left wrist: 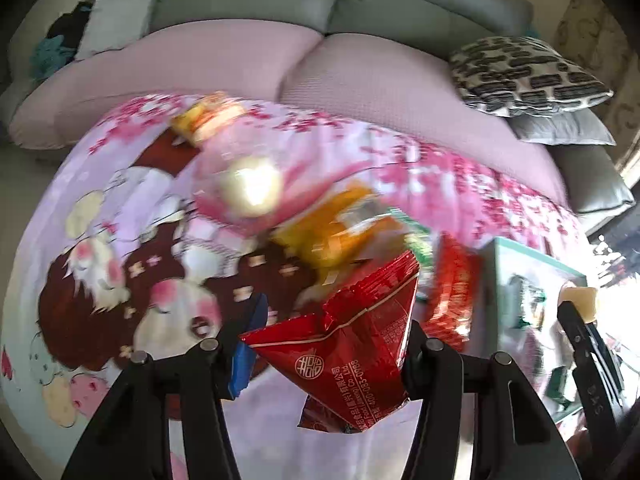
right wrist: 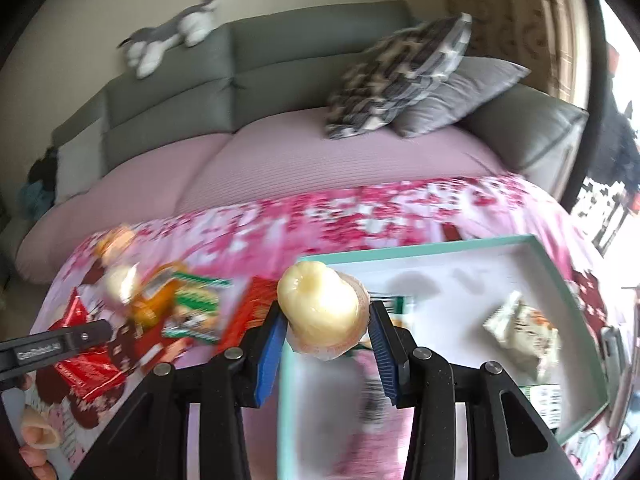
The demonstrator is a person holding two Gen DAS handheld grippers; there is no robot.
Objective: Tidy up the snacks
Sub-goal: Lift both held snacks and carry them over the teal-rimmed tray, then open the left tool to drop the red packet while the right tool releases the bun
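My left gripper (left wrist: 336, 320) is shut on a crinkled red snack packet (left wrist: 352, 356), held above the pink cartoon tablecloth (left wrist: 120, 240). My right gripper (right wrist: 328, 312) is shut on a pale yellow jelly cup (right wrist: 316, 304), which hangs over the near left corner of an open teal box (right wrist: 440, 245). A white wrapped snack (right wrist: 520, 332) lies inside the box. A loose pile of orange, green and red snacks (right wrist: 176, 304) lies on the cloth left of the box. In the right wrist view the left gripper (right wrist: 92, 332) and its red packet (right wrist: 88, 368) show at the far left.
A grey sofa (right wrist: 280, 68) with a pink seat cover stands behind the table, with patterned and grey cushions (right wrist: 404, 76) on its right end and a plush toy (right wrist: 172, 36) on its back. A person's fingers (right wrist: 36, 436) show at the lower left. A round pale snack (left wrist: 252, 192) lies further back.
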